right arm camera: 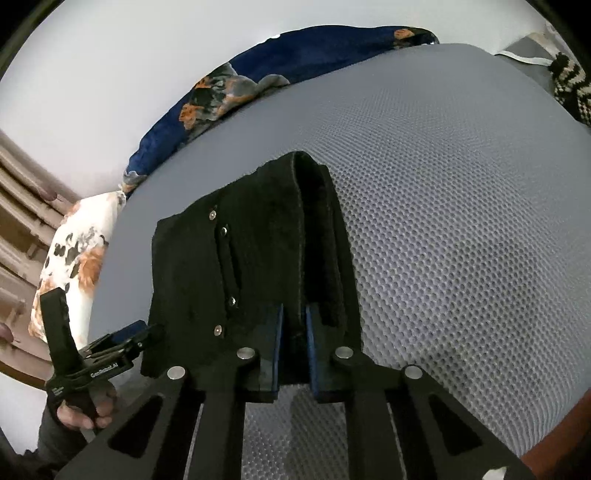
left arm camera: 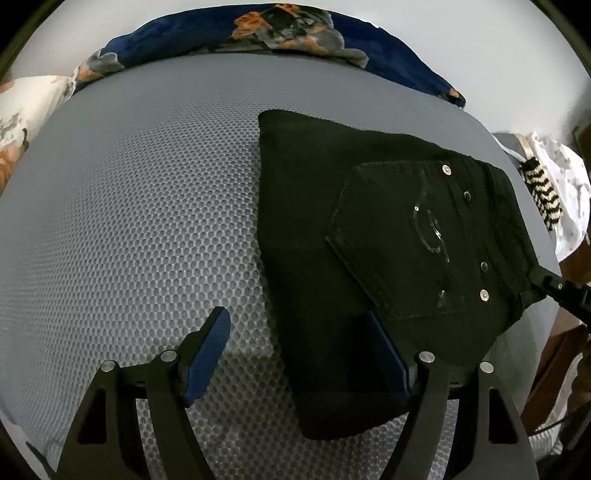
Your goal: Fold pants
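Nearest, the right hand-held gripper pinches the folded black pants on the grey mesh mattress, the left hand-held gripper, marked "GenRobot.AI", gapes open, floral blanket beyond.

one bit of lettering to read here: low at the left of the right wrist view, the left gripper carries white print on its black body, "genrobot.ai". just below it, on the same black handle, sits a second small white label, too tiny and blurred to read. the silver studs on the black pants show no readable markings.
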Demonstrator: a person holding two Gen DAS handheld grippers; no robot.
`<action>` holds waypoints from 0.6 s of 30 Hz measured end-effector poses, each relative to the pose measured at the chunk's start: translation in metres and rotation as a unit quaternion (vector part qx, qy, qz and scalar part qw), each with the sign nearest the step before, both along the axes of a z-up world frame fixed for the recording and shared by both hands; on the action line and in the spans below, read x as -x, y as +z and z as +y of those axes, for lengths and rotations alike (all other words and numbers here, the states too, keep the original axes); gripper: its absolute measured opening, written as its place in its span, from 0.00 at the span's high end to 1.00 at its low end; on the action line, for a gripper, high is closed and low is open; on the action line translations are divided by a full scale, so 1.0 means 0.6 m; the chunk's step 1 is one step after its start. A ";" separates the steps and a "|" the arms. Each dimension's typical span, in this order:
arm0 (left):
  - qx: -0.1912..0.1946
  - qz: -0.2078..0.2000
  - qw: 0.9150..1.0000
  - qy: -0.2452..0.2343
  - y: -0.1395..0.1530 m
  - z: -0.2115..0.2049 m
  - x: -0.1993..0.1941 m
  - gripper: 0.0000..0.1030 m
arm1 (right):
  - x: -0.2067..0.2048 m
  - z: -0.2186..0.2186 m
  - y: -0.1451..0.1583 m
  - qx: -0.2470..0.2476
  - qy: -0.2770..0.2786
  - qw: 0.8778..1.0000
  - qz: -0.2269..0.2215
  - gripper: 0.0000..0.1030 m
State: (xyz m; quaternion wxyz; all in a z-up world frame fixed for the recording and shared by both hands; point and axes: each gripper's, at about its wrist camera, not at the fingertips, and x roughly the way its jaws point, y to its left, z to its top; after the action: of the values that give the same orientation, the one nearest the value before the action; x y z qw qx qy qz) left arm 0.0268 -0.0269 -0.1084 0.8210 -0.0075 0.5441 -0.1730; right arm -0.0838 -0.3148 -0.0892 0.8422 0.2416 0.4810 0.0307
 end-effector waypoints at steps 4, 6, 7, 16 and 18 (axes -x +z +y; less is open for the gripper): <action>-0.005 0.004 1.000 -0.004 -0.009 -0.010 0.008 0.26 | 0.005 -0.002 -0.015 0.002 -0.007 1.000 0.012 0.90; -0.009 0.007 1.000 -0.004 -0.015 -0.015 0.007 0.26 | 0.004 -0.001 -0.021 0.006 -0.008 1.000 0.016 0.90; -0.009 0.007 1.000 -0.004 -0.016 -0.018 0.007 0.26 | 0.003 -0.001 -0.021 0.005 -0.009 1.000 0.017 0.90; -0.014 0.002 1.000 -0.006 -0.019 -0.045 -0.004 0.25 | -0.012 0.007 -0.013 0.020 -0.007 1.000 0.021 0.87; -0.017 0.000 1.000 -0.007 -0.017 -0.048 -0.004 0.25 | -0.015 0.009 -0.008 0.034 -0.006 0.999 0.021 0.83</action>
State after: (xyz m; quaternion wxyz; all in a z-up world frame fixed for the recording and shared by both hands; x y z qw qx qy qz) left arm 0.0295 -0.0554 -0.1187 0.8200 0.0101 0.5466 -0.1697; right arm -0.0750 -0.3094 -0.0938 0.8400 0.2163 0.4975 0.0040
